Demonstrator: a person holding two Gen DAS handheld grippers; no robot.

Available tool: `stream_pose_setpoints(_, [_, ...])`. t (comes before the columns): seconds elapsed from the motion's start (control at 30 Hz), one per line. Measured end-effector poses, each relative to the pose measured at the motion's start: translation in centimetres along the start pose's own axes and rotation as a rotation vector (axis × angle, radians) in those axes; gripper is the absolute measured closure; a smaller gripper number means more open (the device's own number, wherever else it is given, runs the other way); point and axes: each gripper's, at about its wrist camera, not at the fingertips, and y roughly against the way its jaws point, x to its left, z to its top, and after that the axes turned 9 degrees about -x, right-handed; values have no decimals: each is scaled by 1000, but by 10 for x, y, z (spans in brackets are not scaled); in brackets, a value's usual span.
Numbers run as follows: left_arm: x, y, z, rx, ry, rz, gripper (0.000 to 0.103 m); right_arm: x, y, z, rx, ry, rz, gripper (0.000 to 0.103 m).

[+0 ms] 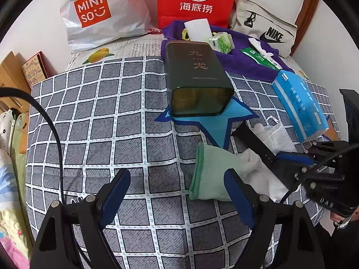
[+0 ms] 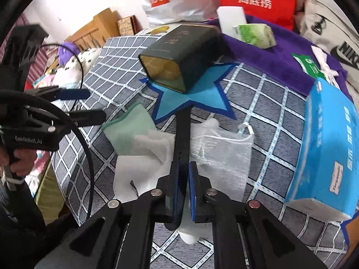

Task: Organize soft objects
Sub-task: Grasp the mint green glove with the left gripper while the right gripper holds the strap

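The checked bedsheet [image 1: 112, 116] covers the work surface, with three bags lined up against the wall at its far edge: a white one [image 1: 101, 13], a red one [image 1: 197, 0] and a beige one [image 1: 264, 24]. A purple towel [image 1: 246, 60] lies in front of them, carrying small packets. A dark tin [image 1: 197, 78] lies on its side, open end toward the cameras, resting on a blue star mat [image 1: 215, 123]. A blue tissue pack [image 1: 298, 105] lies to the right. The green-cuffed glove [image 1: 208, 172] lies near the sheet's centre, beside a white mesh pouch [image 2: 222, 152]. The left gripper [image 1: 177, 192] hovers over the sheet with jaws released, its right finger just beside the glove cuff, holding nothing. The right gripper [image 2: 183, 179] is clenched on a black strap [image 2: 182, 132] that extends toward the star mat.
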Motion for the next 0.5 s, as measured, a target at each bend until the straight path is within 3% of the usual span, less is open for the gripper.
stream_pose_setpoints(0.07, [1,-2,0,3,3,0,19,2,-5,1,11,19,-1,82])
stream_pose_setpoints(0.2, [-1,-3,0,8,-3,-2,19,3,-15,3,23,35,-10,81])
stream_pose_setpoints(0.5, [-3,-7,1,10,-7,-12,19,26,-25,4,54,209,-77,78])
